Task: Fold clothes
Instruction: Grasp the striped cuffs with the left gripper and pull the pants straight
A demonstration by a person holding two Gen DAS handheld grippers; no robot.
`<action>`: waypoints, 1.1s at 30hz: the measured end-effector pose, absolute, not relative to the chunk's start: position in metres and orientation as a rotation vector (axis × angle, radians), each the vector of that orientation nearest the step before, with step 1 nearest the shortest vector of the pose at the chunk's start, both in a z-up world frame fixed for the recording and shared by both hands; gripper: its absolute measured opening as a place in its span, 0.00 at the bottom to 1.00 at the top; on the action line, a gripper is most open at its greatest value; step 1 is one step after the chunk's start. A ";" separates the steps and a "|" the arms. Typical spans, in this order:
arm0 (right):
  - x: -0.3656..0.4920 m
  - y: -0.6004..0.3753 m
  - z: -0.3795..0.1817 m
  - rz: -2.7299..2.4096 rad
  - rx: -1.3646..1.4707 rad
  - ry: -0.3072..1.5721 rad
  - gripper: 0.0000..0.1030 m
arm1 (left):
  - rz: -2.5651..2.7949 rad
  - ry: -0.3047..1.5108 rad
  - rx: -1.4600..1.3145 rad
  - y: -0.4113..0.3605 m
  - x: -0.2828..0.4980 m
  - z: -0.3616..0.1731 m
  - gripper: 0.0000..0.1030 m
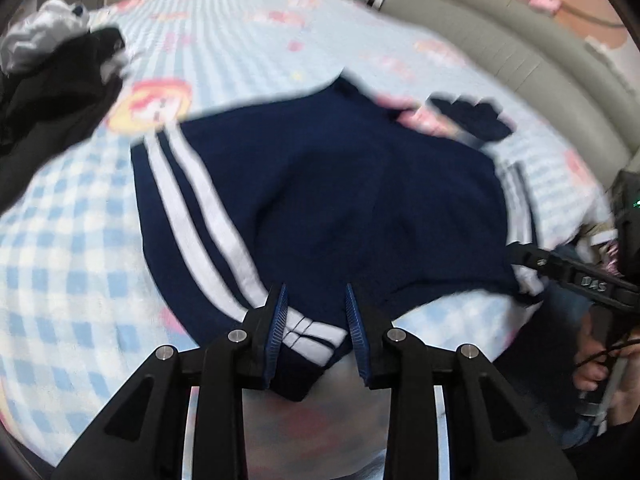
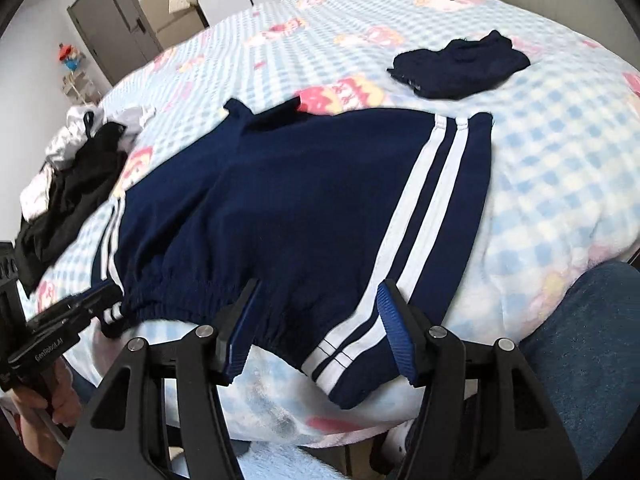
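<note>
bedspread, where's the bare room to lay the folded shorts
Free: the checked bedspread right of the striped navy shorts and below the small folded navy garment; also the far stretch beyond both. Crowded: the left side, where the black and white clothes pile lies close to the shorts.

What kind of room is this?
Most likely a home bedroom: a bed under a checked cartoon blanket, navy shorts laid out on it, and a grey door behind.

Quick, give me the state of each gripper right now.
Left gripper: jaws open, straddling the striped waistband corner of the navy shorts, not pressing it.
Right gripper: jaws open around the other waistband corner, not gripping.
</note>
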State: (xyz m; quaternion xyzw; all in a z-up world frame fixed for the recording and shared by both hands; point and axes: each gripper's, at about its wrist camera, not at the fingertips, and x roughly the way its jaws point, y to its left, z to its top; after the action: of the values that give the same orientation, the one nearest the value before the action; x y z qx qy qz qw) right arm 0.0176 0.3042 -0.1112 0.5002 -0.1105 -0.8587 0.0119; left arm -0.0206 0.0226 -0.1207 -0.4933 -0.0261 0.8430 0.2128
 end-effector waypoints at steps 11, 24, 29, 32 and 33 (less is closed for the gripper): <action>0.037 0.328 -0.111 -2.681 1.521 -0.482 0.57 | 2.331 -0.244 -1.317 0.007 -0.024 -0.114 0.33; 0.030 0.325 -0.090 -2.731 1.496 -0.265 0.64 | 2.421 -0.258 -1.223 -0.001 -0.017 -0.095 0.42; 0.026 0.318 -0.115 -2.677 1.648 -0.158 0.63 | 2.431 -0.151 -1.364 -0.001 -0.021 -0.117 0.42; 0.031 0.326 -0.122 -2.674 1.687 -0.193 0.64 | 2.419 -0.192 -1.308 -0.006 -0.015 -0.109 0.42; 0.034 0.333 -0.121 -2.677 1.685 -0.244 0.64 | 2.410 -0.202 -1.277 -0.004 -0.013 -0.107 0.42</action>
State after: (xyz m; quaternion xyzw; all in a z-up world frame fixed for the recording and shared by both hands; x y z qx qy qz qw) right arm 0.0340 0.3326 -0.1213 0.5310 -0.0770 -0.8437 -0.0155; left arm -0.0128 -0.0037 -0.1067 -0.4574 -0.0722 0.8630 0.2018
